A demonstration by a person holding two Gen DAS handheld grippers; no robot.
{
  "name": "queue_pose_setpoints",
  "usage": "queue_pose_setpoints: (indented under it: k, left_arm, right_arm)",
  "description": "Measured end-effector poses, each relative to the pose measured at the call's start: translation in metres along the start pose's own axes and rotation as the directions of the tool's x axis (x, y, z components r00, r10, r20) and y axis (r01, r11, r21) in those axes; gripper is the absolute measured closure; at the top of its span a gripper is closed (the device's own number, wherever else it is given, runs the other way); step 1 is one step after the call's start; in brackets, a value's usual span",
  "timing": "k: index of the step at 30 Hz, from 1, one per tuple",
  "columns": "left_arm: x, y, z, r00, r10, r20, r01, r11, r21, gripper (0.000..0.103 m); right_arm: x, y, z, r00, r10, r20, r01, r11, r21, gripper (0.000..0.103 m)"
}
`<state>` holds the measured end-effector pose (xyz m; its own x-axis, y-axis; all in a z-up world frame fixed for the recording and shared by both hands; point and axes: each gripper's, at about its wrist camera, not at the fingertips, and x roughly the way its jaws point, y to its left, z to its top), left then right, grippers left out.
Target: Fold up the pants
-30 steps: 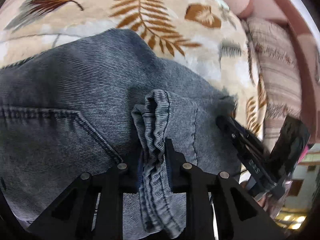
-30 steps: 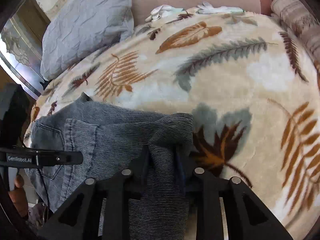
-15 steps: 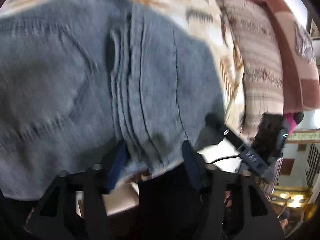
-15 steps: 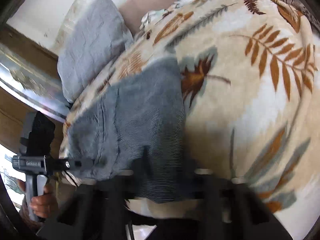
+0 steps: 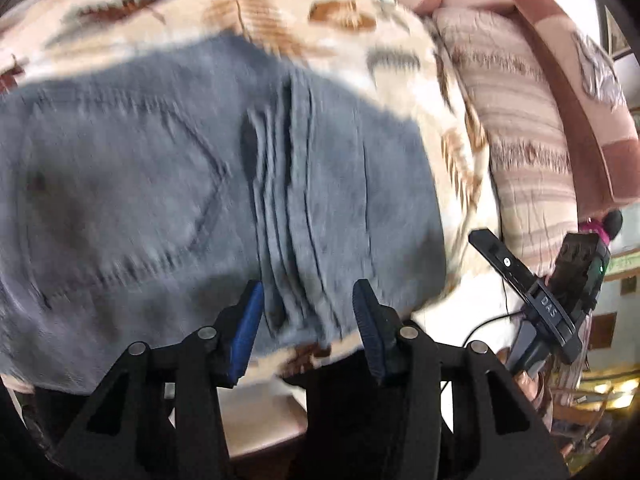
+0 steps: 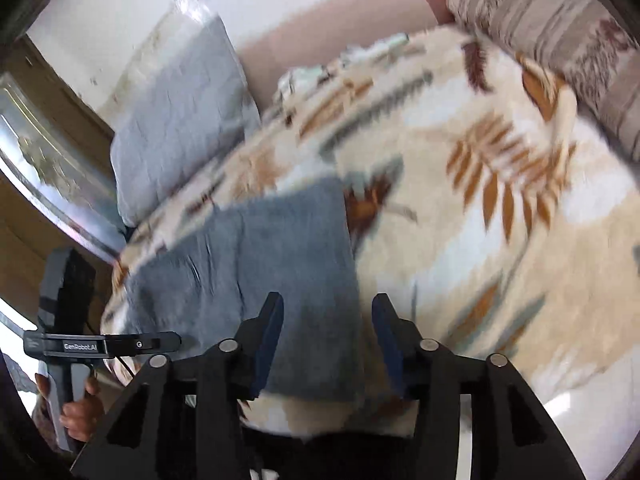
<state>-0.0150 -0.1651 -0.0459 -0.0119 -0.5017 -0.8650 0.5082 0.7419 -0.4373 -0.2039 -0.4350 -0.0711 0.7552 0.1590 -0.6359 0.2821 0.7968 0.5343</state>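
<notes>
Denim pants [image 5: 168,184] are lying folded on the leaf-print blanket [image 6: 500,208] at the bed's near edge, just ahead of both grippers, left gripper [image 5: 308,312] and right gripper [image 6: 326,328], jaws standing apart and empty.

Left gripper [image 5: 308,304] at lower centre of its view, jaws spread wide and gripping nothing, right gripper [image 6: 328,320] likewise parted at lower centre

Pants [image 5: 168,184] motion-blurred — left edge cut off; blanket [image 6: 500,216] pattern smeared.
</notes>
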Motion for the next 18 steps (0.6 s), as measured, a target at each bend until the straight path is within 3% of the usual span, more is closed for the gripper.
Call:
queue_pose_setpoints:
  k: [6, 18]
  left_arm:
    - [0.005, -0.009, 0.034, 0.983, 0.168, 0.068, -0.168, 0.986, -0.001, 0.049]
    - [0.028, -0.022, 0.056, 0.972, 0.226, 0.068, -0.228, 0.973, 0.038, 0.046]
  right_arm:
    - [0.041, 0.018, 0.034, 0.998, -0.033, -0.047, 0.030, 0.998, -0.057, 0.054]
    - [0.096, 0.012, 0.057, 0.993, -0.046, -0.109, 0.040, 0.998, -0.052, 0.048]
